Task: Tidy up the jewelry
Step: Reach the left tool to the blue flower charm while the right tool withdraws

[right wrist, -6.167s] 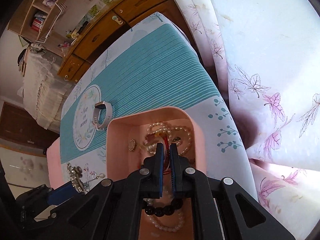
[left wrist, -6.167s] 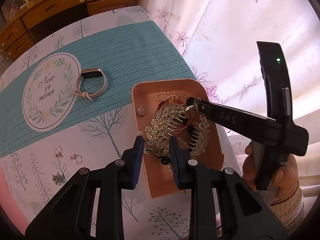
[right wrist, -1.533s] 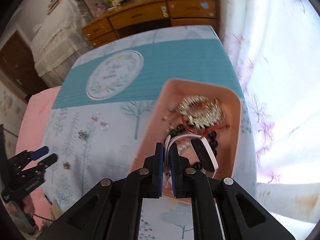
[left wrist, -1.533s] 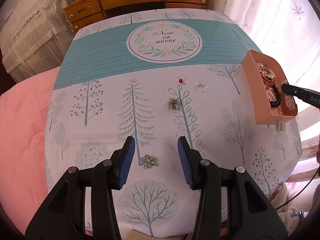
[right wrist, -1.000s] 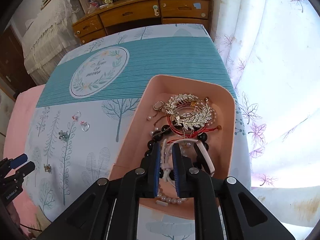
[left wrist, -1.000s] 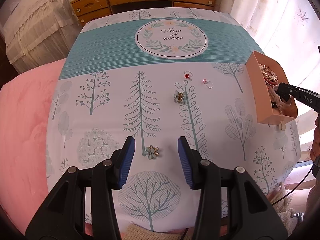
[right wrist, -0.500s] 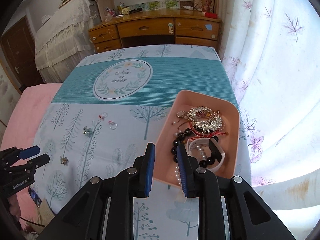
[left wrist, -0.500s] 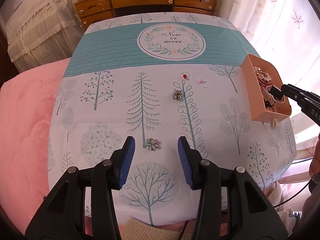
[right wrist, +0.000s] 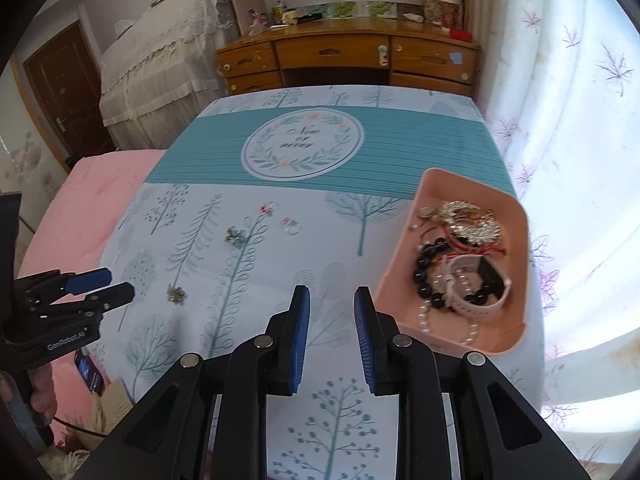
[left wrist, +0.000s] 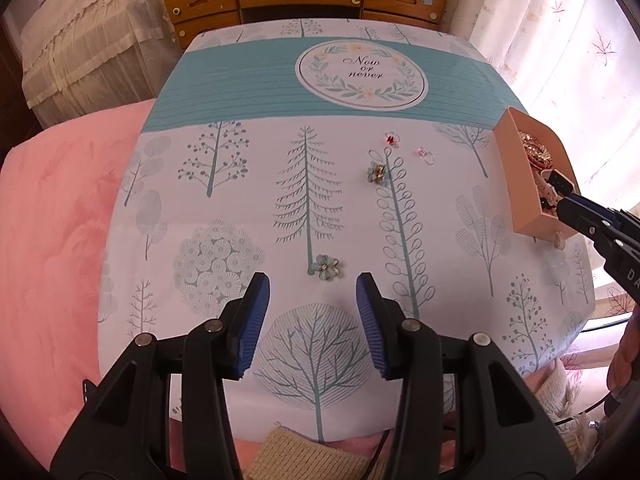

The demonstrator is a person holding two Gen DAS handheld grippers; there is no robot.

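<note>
A: Where is the left hand-held gripper?

B: Spread wide and empty above the bench with the tree-print cloth. A small pale-blue flower-shaped brooch lies just ahead of its blue pads, between them.

A: And the right hand-held gripper?

B: Parted and holding nothing. The pink rectangular plastic tray sits just ahead to its right, holding a white watch, black beads and a gold leaf-shaped comb.

A: Other loose pieces?

B: A second flower brooch and two small rings lie farther ahead of the left one.

Wooden dresser, leaf-print curtains (sunlit), brown door
</note>
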